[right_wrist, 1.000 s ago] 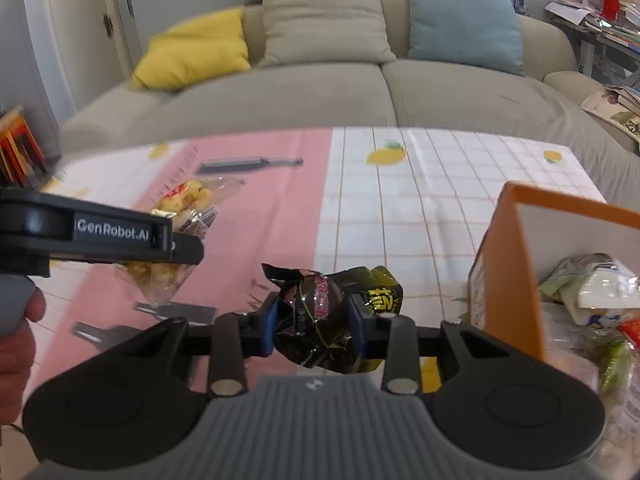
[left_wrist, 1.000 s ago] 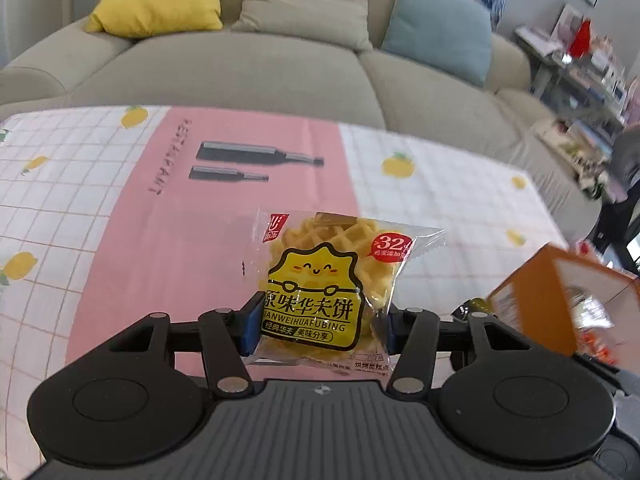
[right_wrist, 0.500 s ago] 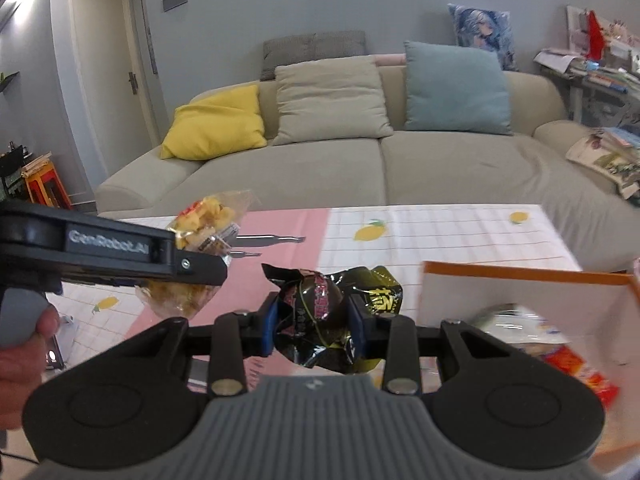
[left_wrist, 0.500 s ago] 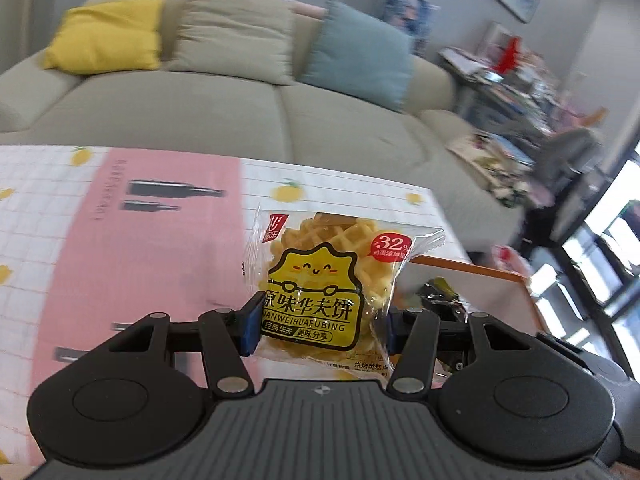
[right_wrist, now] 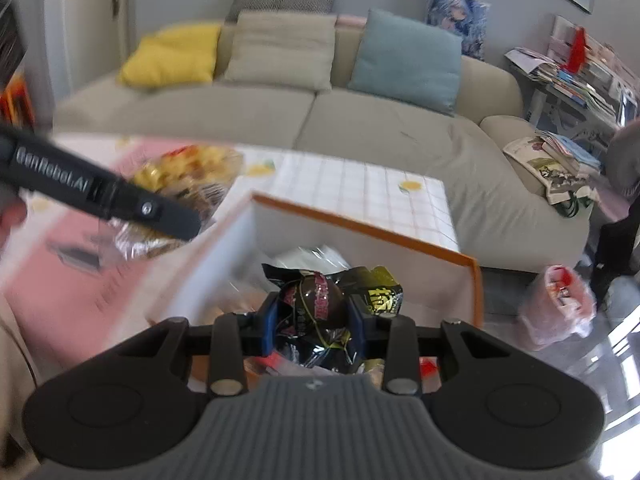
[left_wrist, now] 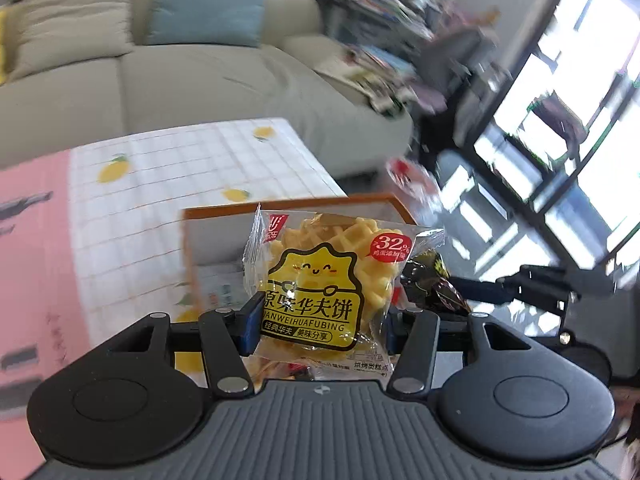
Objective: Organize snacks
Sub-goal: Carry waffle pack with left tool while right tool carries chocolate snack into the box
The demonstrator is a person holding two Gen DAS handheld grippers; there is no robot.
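The left wrist view alone shows the bright windows (left_wrist: 560,128) at 2 o'clock and the printed face of the waffle packet (left_wrist: 324,280) — a yellow cartoon shape over pale waffle squares. The right wrist view alone shows the inside of the orange-rimmed box (right_wrist: 400,236), with loose wrappers already lying in it, plus the yellow cushion (right_wrist: 172,56) at 10 o'clock and a pink bag (right_wrist: 560,304) on the floor at 3 o'clock.

The left gripper (left_wrist: 320,320) is closed partway, its blue pads (left_wrist: 252,320) pressing both side edges of the waffle packet, which stands upright between them. Behind the packet, from 9 to 1 o'clock of it, runs the box's orange rim (left_wrist: 224,210). Just beside the packet at 3 o'clock is the dark foil snack (left_wrist: 432,284), with the right gripper's black arm reaching in from 3 o'clock.

The right gripper (right_wrist: 316,320) is narrowly closed on that dark foil snack (right_wrist: 320,308), a crumpled black wrapper with red and yellow print — clamped between both pads and hanging above the box's open interior. At 10 o'clock the left gripper (right_wrist: 120,196) crosses the frame as a blurred black bar, the waffle packet (right_wrist: 188,184) held just behind it, over the box's left wall and the pink-and-checked tablecloth (right_wrist: 360,184).
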